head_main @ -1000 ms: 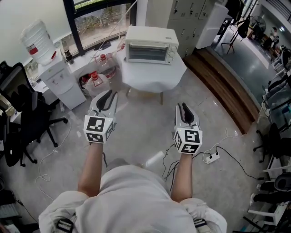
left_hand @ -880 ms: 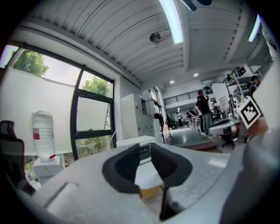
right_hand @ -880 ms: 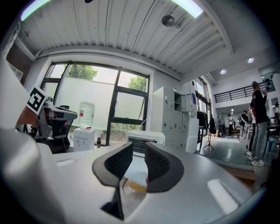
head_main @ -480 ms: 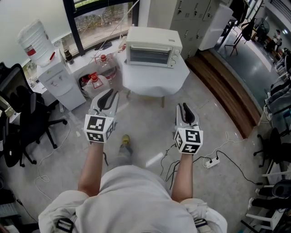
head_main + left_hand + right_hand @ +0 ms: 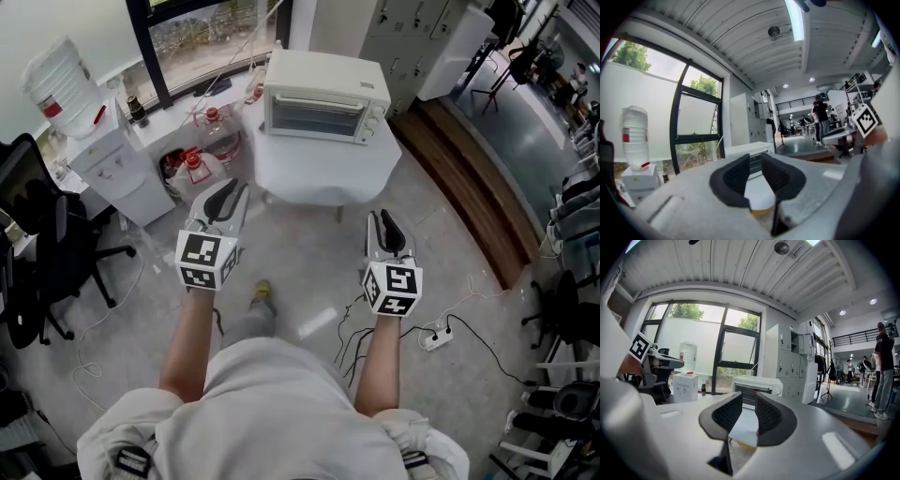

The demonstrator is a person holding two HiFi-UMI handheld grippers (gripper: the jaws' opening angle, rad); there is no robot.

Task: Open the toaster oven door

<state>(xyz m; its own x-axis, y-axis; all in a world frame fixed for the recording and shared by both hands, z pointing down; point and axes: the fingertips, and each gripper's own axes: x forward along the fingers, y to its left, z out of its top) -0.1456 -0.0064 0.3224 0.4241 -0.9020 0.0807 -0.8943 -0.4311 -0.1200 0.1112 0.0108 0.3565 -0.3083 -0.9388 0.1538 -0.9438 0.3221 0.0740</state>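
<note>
Holding the grey left tool (image 5: 225, 190) with black pads out over a pale glossy floor (image 5: 300, 244): jaws parted by a narrow gap, nothing gripped. Same for the grey right tool (image 5: 382, 223) alongside, well apart from it: narrow gap, empty. Near the right one, lying on the floor, a white power strip (image 5: 433, 330) with black cables. Further ahead, standing on a small bench (image 5: 323, 173) draped in white cloth, the cream boxy toaster oven (image 5: 323, 94), well beyond both tools, glass door (image 5: 317, 114) shut and facing them. Left of the bench, a white water dispenser (image 5: 117, 164) topped with a clear bottle (image 5: 58, 84); behind, a dark-framed window (image 5: 202, 37).
</note>
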